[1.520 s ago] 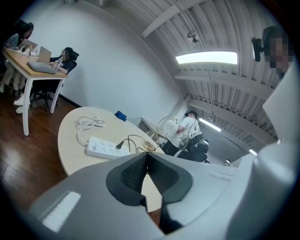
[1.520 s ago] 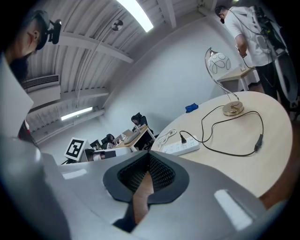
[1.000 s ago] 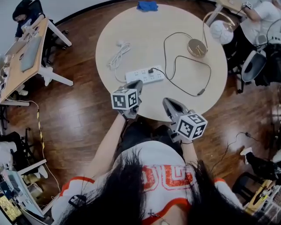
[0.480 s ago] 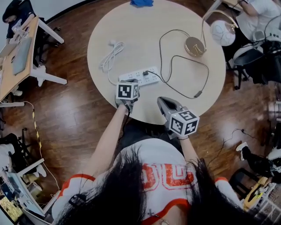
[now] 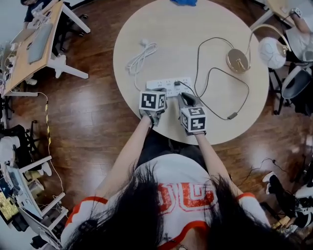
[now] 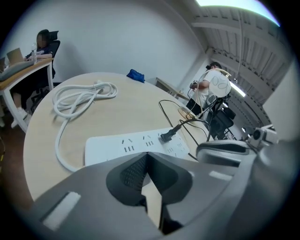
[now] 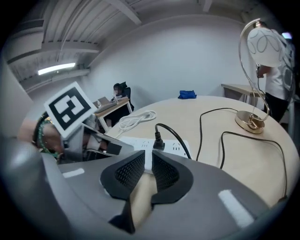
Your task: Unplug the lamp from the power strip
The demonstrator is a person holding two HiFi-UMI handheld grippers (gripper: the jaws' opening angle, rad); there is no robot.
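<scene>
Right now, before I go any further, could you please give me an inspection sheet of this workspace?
Surface: round light table, mostly bare.
Job's things: white power strip with the lamp's black plug plugged into it; lamp stands at the right.
Clutter: blue cloth at the far edge.
Grippers: left gripper jaws together, empty; right gripper jaws opening, nothing between them, plug just ahead.
Cables: black lamp cord loops across the table; white cord coiled at the left.
Surroundings: wooden floor, desk at left, person seated there.
</scene>
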